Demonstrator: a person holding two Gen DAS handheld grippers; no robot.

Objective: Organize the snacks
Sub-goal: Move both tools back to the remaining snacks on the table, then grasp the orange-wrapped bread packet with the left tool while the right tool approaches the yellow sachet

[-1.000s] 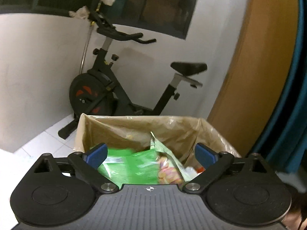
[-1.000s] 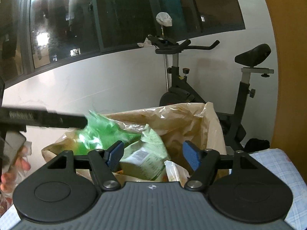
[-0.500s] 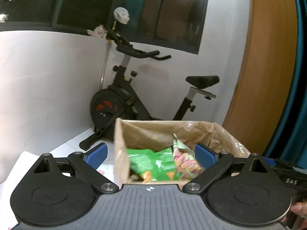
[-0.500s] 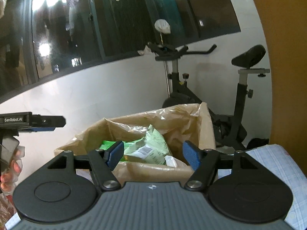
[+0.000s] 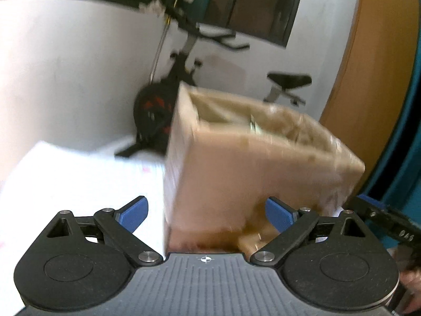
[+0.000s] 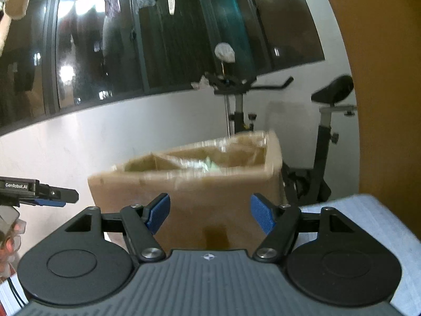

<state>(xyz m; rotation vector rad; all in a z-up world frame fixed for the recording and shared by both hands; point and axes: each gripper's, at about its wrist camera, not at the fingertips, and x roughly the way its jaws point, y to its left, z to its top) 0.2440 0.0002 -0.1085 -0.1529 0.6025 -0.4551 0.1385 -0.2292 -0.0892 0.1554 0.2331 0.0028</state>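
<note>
A brown cardboard box [image 5: 252, 163] lined with clear plastic stands ahead of both grippers; it also shows in the right wrist view [image 6: 210, 187]. A bit of green snack packet [image 6: 210, 163] shows over its rim; the rest of its contents is hidden. My left gripper [image 5: 206, 214] is open and empty, low in front of the box's near corner. My right gripper [image 6: 210, 214] is open and empty, facing the box's side. The right gripper shows at the right edge of the left wrist view [image 5: 384, 221], the left gripper at the left edge of the right wrist view [image 6: 44, 196]. Both views are blurred.
A black exercise bike [image 6: 310, 131] stands behind the box against the white wall. A white surface [image 5: 79, 181] lies left of the box. A blue checked cloth [image 6: 368, 226] covers the surface at the right. A wooden panel [image 5: 368, 65] rises at the right.
Both grippers have pulled back and dropped lower, away from the box opening. The snack packets seen inside the box earlier are now mostly hidden behind its walls. Both stay open.
</note>
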